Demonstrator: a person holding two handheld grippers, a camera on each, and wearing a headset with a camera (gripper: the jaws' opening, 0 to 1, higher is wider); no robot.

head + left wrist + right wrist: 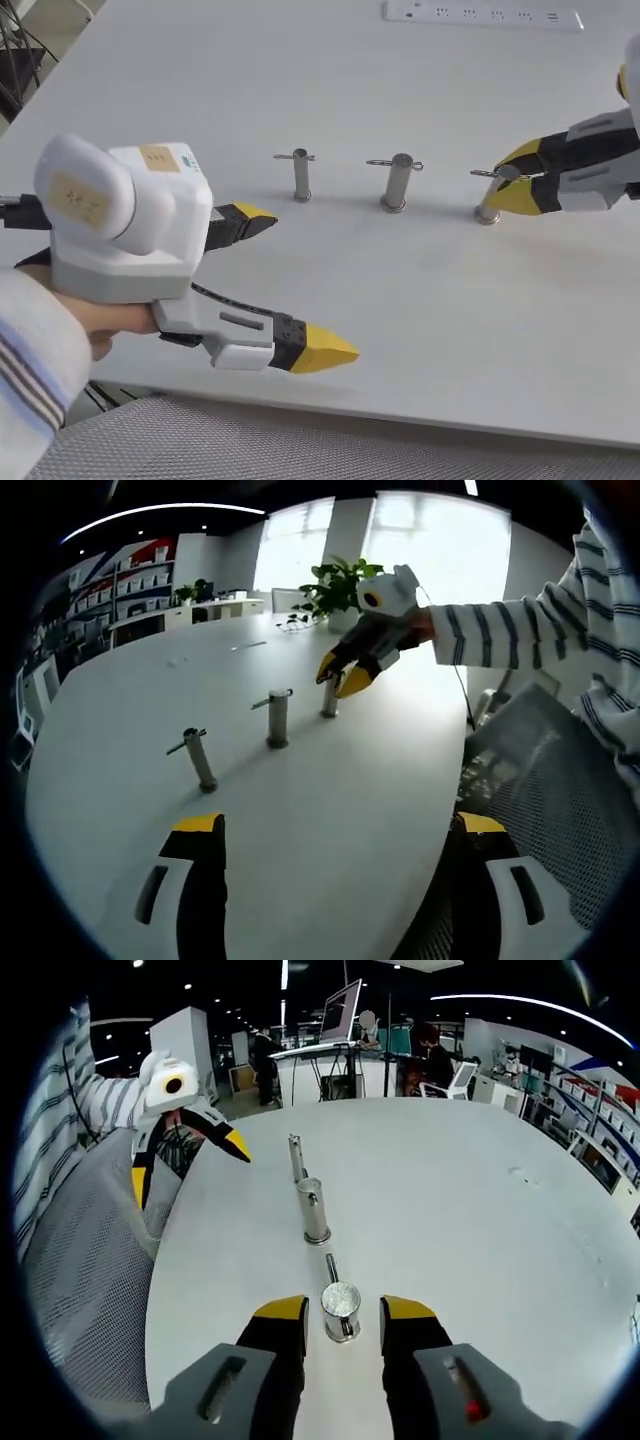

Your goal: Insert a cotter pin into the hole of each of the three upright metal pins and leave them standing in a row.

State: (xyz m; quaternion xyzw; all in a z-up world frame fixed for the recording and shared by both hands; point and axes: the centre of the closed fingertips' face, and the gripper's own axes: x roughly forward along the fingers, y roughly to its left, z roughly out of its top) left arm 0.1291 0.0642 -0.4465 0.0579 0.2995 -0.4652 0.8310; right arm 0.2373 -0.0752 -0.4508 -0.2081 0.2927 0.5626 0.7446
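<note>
My left gripper (pixel 298 282): fingers wide, nothing held, hovering over the white counter (pixel 430 330), well apart from the work. Three upright grey metal pins stand in a row: first pin (pixel 301 180), second pin (pixel 397 187), third pin (pixel 486 213). Thin wire cotter pins cross their tops: first cotter (pixel 290 157), second cotter (pixel 385 163), third cotter (pixel 482 174). My right gripper (pixel 497 185): fingers narrow, straddling the third pin's head, small gap each side.
</note>
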